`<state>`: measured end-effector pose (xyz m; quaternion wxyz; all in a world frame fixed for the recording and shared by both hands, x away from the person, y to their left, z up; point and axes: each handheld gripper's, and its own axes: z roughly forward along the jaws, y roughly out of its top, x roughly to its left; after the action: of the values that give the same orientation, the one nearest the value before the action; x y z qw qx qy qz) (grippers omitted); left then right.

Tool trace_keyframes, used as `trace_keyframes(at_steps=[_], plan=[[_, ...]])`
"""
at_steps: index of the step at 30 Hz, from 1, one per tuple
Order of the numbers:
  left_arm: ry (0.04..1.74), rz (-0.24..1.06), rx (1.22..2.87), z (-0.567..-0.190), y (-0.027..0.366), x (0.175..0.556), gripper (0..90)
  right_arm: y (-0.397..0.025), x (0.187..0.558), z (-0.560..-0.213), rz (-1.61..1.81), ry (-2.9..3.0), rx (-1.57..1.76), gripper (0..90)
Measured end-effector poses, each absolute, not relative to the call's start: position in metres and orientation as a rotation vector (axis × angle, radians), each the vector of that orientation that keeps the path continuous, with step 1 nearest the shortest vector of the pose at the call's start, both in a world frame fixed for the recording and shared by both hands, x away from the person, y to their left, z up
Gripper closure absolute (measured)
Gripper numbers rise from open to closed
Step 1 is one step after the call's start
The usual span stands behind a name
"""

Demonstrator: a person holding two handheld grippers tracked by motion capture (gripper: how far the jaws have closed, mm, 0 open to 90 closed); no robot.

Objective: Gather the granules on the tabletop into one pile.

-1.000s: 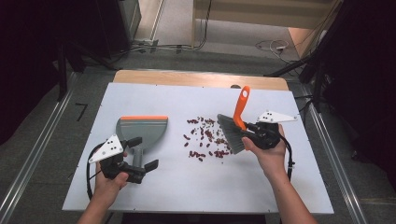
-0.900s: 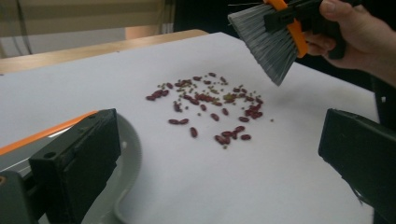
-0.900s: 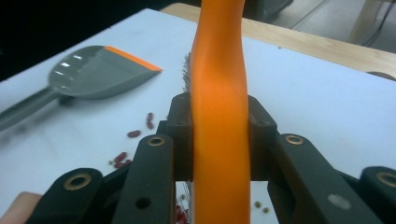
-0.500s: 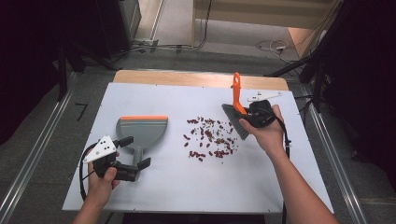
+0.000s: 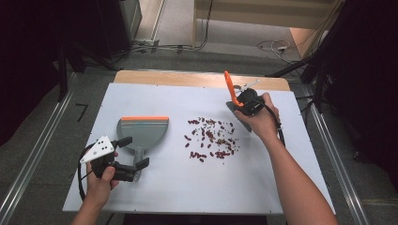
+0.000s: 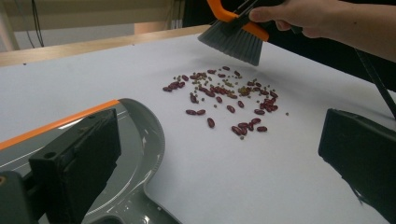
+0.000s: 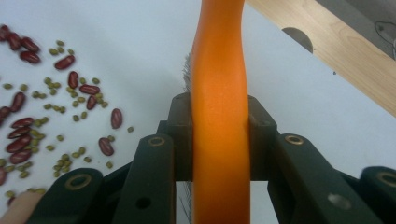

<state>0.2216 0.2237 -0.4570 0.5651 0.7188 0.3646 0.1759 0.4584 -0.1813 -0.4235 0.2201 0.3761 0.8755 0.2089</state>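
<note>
A grey dustpan (image 5: 142, 131) with an orange lip lies at the left of the white table. Red and green beans (image 5: 211, 138) are scattered at the middle. My left gripper (image 5: 133, 152) is open at the dustpan's handle; in the left gripper view the dustpan (image 6: 135, 140) curves in beside the left jaw, with the beans (image 6: 224, 98) ahead. My right gripper (image 5: 246, 101) is shut on the orange handle of a brush (image 5: 229, 86), holding it upright just past the beans' far right. The right gripper view shows the brush handle (image 7: 218, 93) clamped between both jaws.
The white tabletop (image 5: 187, 187) has a wooden strip (image 5: 187, 77) along its far edge. Metal rails (image 5: 28, 178) run along the floor on both sides. Cables (image 5: 272, 46) lie on the floor beyond the table.
My right gripper has carried the brush away from me, from the beans' right side to behind their far right corner. The left gripper has stayed by the dustpan handle, shifting only slightly.
</note>
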Motion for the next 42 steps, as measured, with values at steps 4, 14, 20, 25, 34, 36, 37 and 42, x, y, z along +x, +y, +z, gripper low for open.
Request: trace_keyframes(at_steps=[4,14,20,25,34,36,37,42], plan=[[0.857,0.413,1.693,-0.457,0.224,0.221,0.0,-0.166,0.462,-0.436,0.452,2.413,0.982,68.5],[0.86,0.415,1.692,-0.457,0.225,0.22,0.0,-0.133,0.447,-0.448,0.411,2.505,0.927,69.1],[0.862,0.411,1.696,-0.457,0.223,0.221,0.0,-0.13,0.435,-0.448,0.436,2.556,0.907,68.8],[0.856,0.412,1.702,-0.457,0.222,0.221,0.0,-0.124,0.422,-0.45,0.433,2.59,0.852,68.6],[0.862,0.41,1.694,-0.458,0.222,0.221,0.0,-0.119,0.404,-0.45,0.468,2.639,0.801,68.3],[0.862,0.41,1.699,-0.459,0.222,0.221,0.0,-0.118,0.399,-0.45,0.477,2.652,0.781,68.3],[0.862,0.407,1.696,-0.459,0.221,0.221,0.0,-0.118,0.397,-0.45,0.485,2.661,0.777,68.3],[0.865,0.409,1.695,-0.459,0.222,0.221,0.0,-0.117,0.387,-0.449,0.486,2.685,0.725,68.3]])
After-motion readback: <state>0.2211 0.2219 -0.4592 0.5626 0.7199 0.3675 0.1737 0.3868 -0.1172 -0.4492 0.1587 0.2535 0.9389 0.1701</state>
